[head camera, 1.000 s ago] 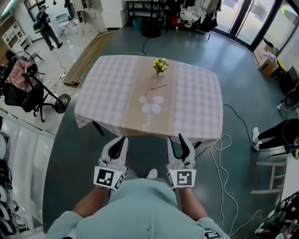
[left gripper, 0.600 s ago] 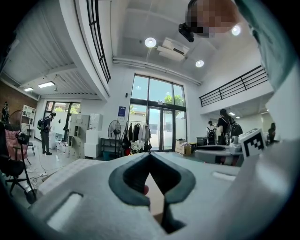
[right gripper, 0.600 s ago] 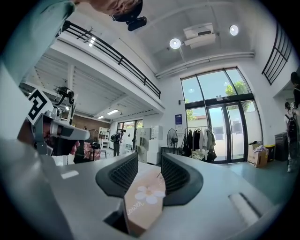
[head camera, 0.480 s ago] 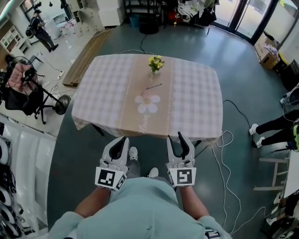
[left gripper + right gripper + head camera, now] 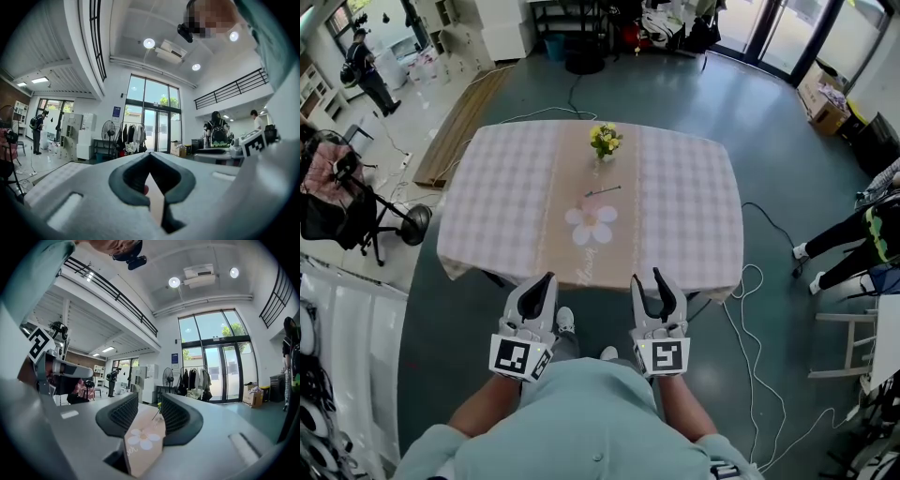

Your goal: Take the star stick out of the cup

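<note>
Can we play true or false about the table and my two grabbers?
1. The cup at the far end of the table has yellow flowers in it. True.
2. The right gripper holds a thin stick. False: its jaws are apart and empty, and the thin stick lies on the runner.
3. The left gripper has its jaws together. True.
4. Both grippers hang over the middle of the table. False: they are short of its near edge.
5. The runner has a big flower print. True.
</note>
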A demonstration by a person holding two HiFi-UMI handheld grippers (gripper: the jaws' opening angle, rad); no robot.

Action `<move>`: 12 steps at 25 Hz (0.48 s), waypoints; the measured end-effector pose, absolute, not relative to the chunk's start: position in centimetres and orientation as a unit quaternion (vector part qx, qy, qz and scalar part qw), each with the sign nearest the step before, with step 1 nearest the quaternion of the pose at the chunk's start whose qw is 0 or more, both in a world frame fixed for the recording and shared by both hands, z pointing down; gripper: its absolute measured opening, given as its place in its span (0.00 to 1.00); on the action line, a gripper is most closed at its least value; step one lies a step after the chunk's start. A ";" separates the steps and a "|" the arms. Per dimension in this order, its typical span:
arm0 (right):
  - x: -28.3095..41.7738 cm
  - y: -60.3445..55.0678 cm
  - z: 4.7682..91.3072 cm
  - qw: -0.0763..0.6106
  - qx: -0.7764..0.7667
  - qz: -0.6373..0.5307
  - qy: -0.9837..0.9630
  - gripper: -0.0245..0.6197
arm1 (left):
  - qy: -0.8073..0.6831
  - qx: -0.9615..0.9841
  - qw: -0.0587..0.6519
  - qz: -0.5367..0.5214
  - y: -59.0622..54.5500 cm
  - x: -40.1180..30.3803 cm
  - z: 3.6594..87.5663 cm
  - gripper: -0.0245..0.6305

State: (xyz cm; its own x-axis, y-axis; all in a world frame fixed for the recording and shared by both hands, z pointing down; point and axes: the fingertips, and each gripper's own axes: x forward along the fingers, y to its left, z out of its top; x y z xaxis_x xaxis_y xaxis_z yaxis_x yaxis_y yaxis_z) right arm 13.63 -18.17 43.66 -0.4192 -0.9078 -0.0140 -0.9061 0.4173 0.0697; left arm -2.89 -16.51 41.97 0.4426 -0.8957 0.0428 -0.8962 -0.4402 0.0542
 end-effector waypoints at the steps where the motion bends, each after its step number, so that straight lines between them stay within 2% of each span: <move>1: 13.3 -18.8 43.7 0.014 0.541 -0.033 -0.841 0.25 | -0.527 0.849 0.036 0.004 -17.1 -3.2 42.1 0.04; 12: 9.9 -25.3 46.0 0.042 0.564 -0.017 -0.824 0.24 | -0.513 0.857 0.048 -0.003 -23.5 -7.9 42.9 0.04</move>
